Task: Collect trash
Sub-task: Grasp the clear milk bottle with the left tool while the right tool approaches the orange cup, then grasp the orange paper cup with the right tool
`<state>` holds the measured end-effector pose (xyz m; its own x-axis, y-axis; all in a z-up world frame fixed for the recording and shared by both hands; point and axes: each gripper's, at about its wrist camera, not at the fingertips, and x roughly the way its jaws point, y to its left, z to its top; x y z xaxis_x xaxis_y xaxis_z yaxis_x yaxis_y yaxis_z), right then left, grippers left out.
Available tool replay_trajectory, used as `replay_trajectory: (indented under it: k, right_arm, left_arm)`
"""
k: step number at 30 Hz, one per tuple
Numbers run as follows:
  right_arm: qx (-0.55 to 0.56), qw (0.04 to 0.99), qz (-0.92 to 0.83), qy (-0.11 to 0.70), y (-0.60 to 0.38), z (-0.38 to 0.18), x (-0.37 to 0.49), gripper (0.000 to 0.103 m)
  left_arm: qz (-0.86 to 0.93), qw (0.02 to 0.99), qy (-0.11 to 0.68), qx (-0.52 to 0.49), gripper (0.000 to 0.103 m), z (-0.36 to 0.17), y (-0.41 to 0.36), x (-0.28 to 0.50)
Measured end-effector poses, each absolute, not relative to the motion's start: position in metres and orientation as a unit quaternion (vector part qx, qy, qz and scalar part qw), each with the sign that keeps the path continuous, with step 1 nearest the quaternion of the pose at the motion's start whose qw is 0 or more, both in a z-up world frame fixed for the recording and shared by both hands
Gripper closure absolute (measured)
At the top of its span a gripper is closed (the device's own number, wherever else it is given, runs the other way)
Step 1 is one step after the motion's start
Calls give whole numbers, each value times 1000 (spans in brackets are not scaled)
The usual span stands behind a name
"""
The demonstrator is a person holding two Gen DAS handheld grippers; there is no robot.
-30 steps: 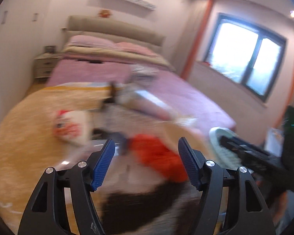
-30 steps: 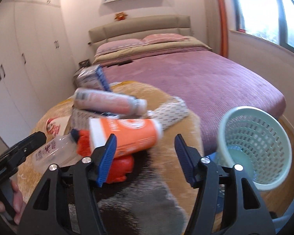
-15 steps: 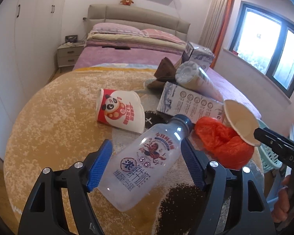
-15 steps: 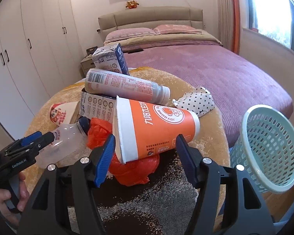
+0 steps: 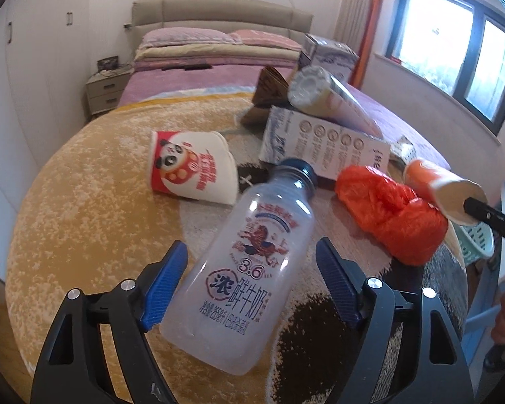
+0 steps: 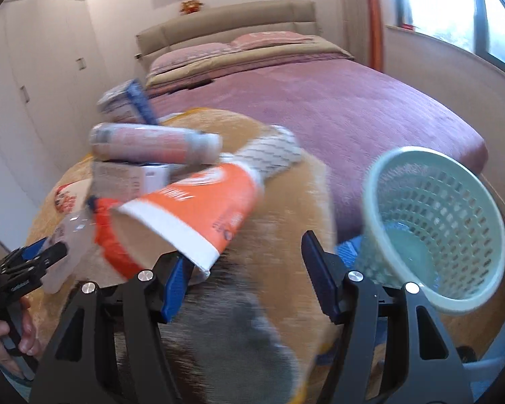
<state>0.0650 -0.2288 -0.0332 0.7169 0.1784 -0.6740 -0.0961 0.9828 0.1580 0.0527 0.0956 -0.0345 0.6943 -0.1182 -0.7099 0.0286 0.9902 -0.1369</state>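
Observation:
A clear plastic milk bottle (image 5: 245, 269) lies on the round carpeted table (image 5: 84, 222), pointing away from me. My left gripper (image 5: 252, 247) straddles it with jaws opening, and a gap shows at each pad. An orange paper cup (image 6: 192, 212) lies tilted on its side, its white rim at the left fingertip of my right gripper (image 6: 244, 249). That gripper is open, with only carpet between its pads. A red plastic bag (image 5: 387, 208) sits beside the cup. A pale green mesh basket (image 6: 387, 175) stands off the table's right edge.
More litter lies on the table: a flattened panda cup (image 5: 192, 165), a lying milk carton (image 5: 320, 141) with a pink bottle (image 5: 336, 101) on it, and an upright carton (image 5: 330, 54). A purple bed (image 6: 353, 107) lies beyond, with a nightstand (image 5: 106, 92) on the left.
My left gripper has come down closer over the clear bottle and its jaws stand wider. The right view has shifted, so the orange cup now sits left of its jaws and the basket looks nearer.

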Motion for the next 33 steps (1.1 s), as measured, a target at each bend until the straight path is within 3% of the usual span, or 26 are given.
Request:
replay_trajectory:
  k: [7,13,16,19,33]
  right_arm:
    - [51,919,70,384,-262,-45,65,43]
    - [4,919,115,378,-254,-50,47,43]
    - [12,923,142,357,-252,-45,39,42]
    - [38,923,158,349,-252,-43,47,30]
    - [-18,909,170,381,-250,-64,39,30]
  left_arm:
    - [-53,911,405,-61,29,-43,86,56]
    - [-53,906,413,-75,48,-49,90,60]
    - [-53,908,407,-83,48,-50,92,59]
    - [-50,909,407,-74,48,-50,90,59]
    - [-65,917,385,-87,49,-43,86,50]
